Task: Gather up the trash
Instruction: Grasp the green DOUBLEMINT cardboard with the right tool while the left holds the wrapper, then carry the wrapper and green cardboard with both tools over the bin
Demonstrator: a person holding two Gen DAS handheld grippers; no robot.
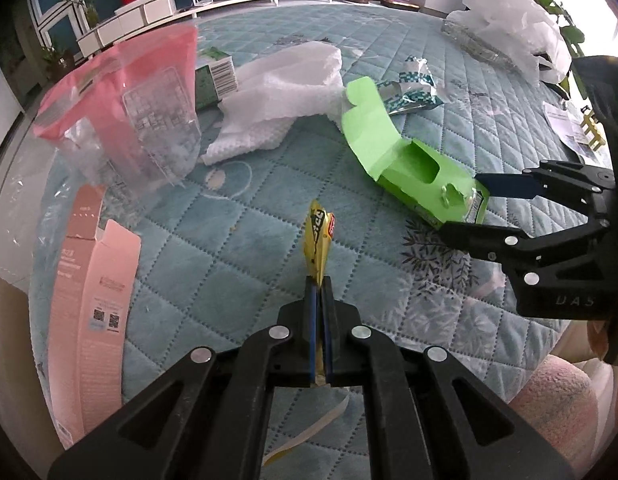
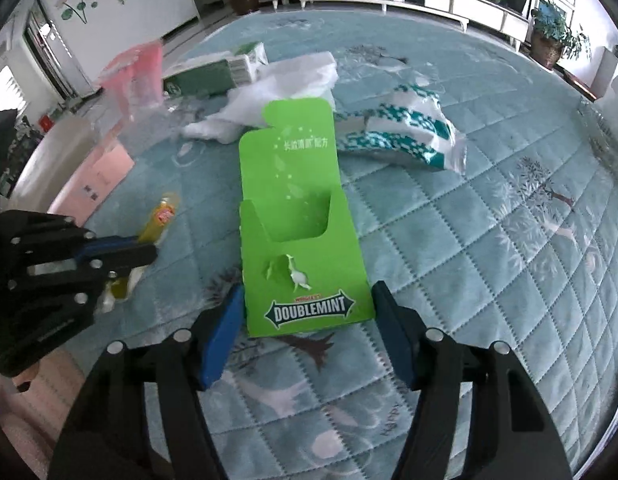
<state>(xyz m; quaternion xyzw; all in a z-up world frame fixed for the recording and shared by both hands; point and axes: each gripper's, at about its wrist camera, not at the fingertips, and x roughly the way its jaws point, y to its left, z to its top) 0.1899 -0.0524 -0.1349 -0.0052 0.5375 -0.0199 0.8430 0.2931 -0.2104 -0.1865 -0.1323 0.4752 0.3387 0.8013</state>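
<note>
Pinching a yellow wrapper between pressed-together left tongs, just left of the green box. Straddling that box's near end with spread right tongs; printed face readable only from the right wrist. Beyond the box: white foam, teal-patterned wrapper. Right of it, bare quilt.

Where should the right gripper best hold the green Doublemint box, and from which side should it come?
Grip the near printed end of the green Doublemint box, across its two long edges, coming in along its length. It lies flat on the quilted cover with that end toward the right gripper, whose open jaws already flank it. The far flap looks thin and floppy.
</note>
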